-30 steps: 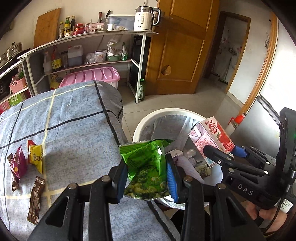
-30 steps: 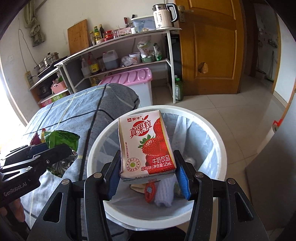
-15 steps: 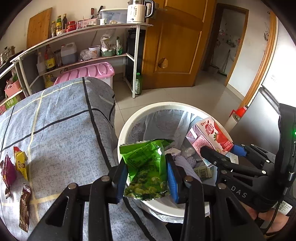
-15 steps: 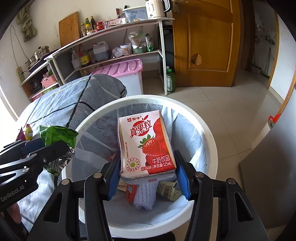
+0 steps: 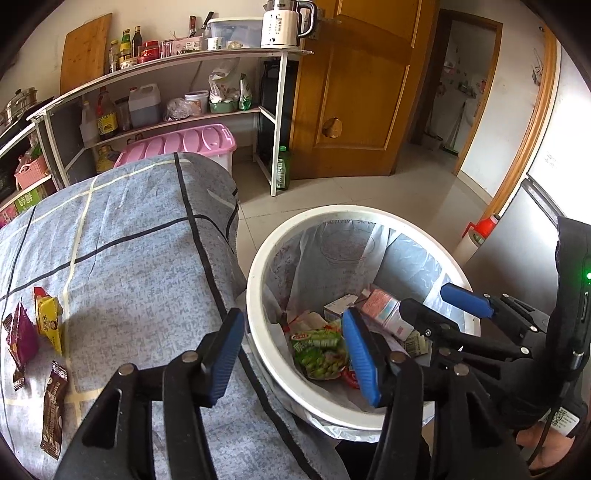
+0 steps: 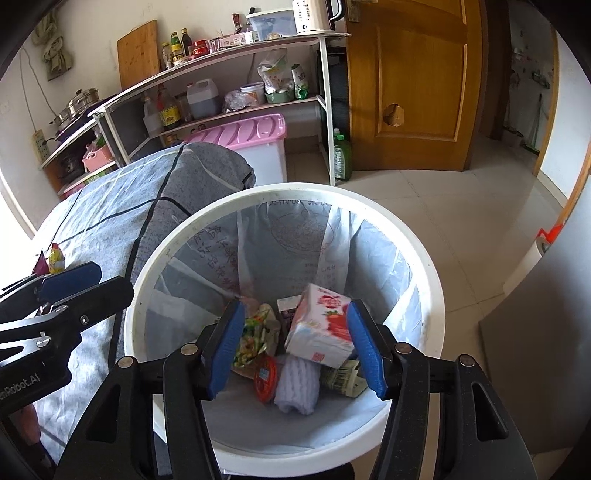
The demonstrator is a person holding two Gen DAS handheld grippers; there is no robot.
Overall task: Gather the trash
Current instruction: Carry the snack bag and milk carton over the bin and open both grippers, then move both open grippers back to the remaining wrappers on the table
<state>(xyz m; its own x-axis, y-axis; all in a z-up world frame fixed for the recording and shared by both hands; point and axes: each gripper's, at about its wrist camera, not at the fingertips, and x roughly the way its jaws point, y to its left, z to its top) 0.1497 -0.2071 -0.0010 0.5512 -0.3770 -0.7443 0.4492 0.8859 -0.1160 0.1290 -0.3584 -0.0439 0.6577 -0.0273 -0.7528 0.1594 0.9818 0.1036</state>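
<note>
The left gripper [image 5: 293, 356] is seen low in the left wrist view with its jaws spread, having just been opening; nothing is pinched between them. Its left pad lies over the cloth [image 5: 122, 236], its right pad over the bin [image 5: 258, 258], which fills the lower centre and right of that frame. The green bag [image 5: 317, 350] is seen lying at the bottom of the bin, just left of the right pad and free of it.

The right gripper [image 6: 295, 349] is seen low in the centre of the right wrist view, directly above the bin [image 6: 430, 280]. Its jaws are also spread and have just been opening. The carton [image 6: 317, 328] is seen tilted between the pads, blurred, inside the bin; its right edge looks close to the right pad, but whether it touches cannot be told. Below it lie a white knitted piece [image 6: 297, 384], a red round lid [image 6: 266, 378] and a barcoded scrap [image 6: 343, 378].

At the left edge of the left wrist view, three wrappers are left on the cloth: a purple one [image 5: 22, 338], a yellow one [image 5: 48, 321] and a brown one [image 5: 53, 406]. In the upper part of both frames a shelf [image 5: 166, 74] with bottles and a kettle [image 5: 282, 24] is seen, with a pink-lidded box [image 5: 184, 142] under it and a wooden door [image 5: 354, 92] to the right.
</note>
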